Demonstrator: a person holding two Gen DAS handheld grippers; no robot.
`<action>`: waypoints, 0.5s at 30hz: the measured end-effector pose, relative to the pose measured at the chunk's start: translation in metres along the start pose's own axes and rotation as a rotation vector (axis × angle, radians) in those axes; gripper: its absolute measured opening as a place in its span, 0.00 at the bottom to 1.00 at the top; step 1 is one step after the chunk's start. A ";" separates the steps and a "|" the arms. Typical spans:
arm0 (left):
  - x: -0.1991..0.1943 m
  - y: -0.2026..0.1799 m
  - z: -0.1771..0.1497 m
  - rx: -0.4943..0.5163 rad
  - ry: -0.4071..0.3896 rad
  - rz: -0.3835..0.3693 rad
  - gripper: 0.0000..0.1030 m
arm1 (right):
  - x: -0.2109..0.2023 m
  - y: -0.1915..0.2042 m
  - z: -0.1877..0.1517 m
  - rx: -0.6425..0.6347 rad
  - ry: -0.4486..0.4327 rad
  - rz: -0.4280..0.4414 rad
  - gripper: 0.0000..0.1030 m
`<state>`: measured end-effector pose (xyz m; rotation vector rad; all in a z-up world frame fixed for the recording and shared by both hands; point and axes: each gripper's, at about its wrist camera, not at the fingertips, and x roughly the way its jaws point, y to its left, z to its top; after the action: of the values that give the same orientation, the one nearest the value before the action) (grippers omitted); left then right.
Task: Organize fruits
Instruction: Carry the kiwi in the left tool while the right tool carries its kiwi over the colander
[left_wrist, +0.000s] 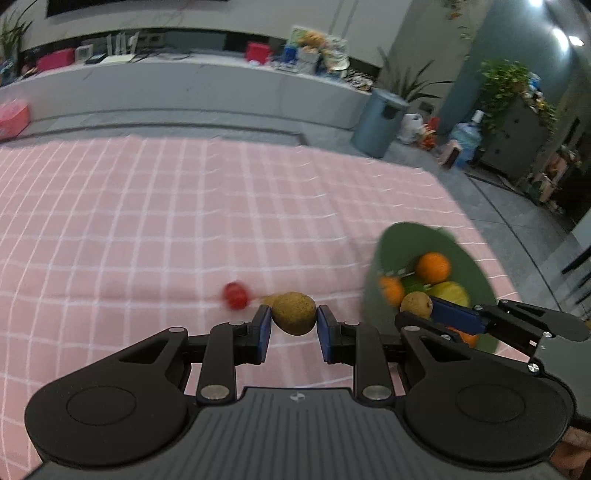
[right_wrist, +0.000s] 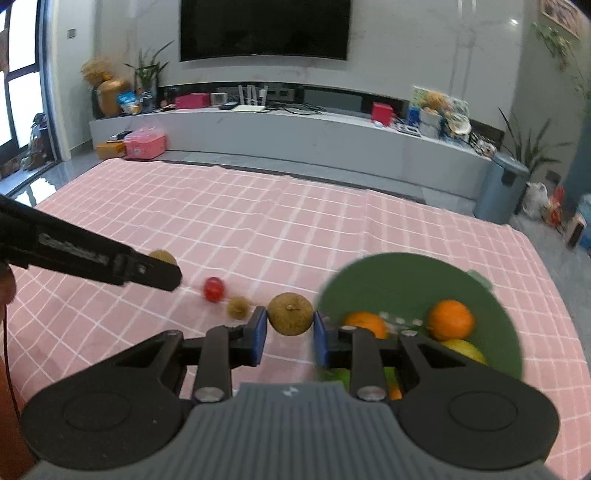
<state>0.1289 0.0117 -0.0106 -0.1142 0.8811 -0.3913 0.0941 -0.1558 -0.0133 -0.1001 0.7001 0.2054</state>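
Brown, speckled fruit fills both claws: the left claw (left_wrist: 294, 320) is clenched on a longan (left_wrist: 294, 313), the right claw (right_wrist: 290, 326) on another longan (right_wrist: 290, 314). Carry each level to the green bowl (right_wrist: 406, 273) at two o'clock (oranges already inside), releasing low. Farther out on the pink checked surface (right_wrist: 258, 229), a red fruit (right_wrist: 214, 288) waits.

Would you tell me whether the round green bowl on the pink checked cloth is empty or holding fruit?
Holding fruit: the round green bowl contains oranges and yellow-green fruit.
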 end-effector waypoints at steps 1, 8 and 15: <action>0.001 -0.008 0.003 0.012 -0.003 -0.008 0.29 | -0.003 -0.008 0.001 0.007 0.003 -0.011 0.22; 0.021 -0.056 0.016 0.089 -0.001 -0.065 0.29 | -0.020 -0.061 -0.002 0.054 0.028 -0.057 0.22; 0.050 -0.098 0.027 0.171 0.031 -0.095 0.28 | -0.010 -0.109 -0.001 0.152 0.077 -0.080 0.22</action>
<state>0.1500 -0.0990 -0.0051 0.0077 0.8706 -0.5570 0.1098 -0.2638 -0.0052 0.0098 0.7843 0.0713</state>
